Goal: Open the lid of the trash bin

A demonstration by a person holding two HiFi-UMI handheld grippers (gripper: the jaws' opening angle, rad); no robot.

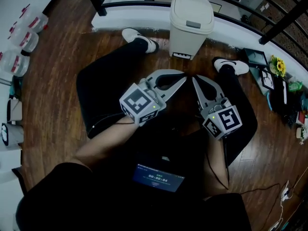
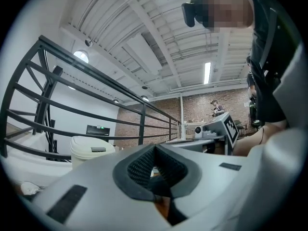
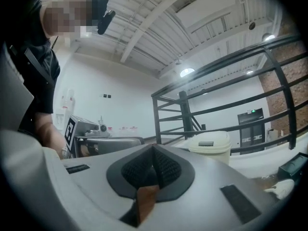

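bin lid down, both grippers held back

the person sits on the floor with legs apart, so the trash bin (image 1: 191,35) stands right in front, just past the white shoes (image 1: 137,36) and beside the railing (image 1: 130,4). its lid (image 1: 192,11) is down. the left gripper (image 1: 182,80) and right gripper (image 1: 196,80) hang over the lap, well apart from the bin, tips pointing at it, i think ready to reach. each gripper's jaws are pressed together on nothing. count: one bin, one lid, two grippers, two shoes.
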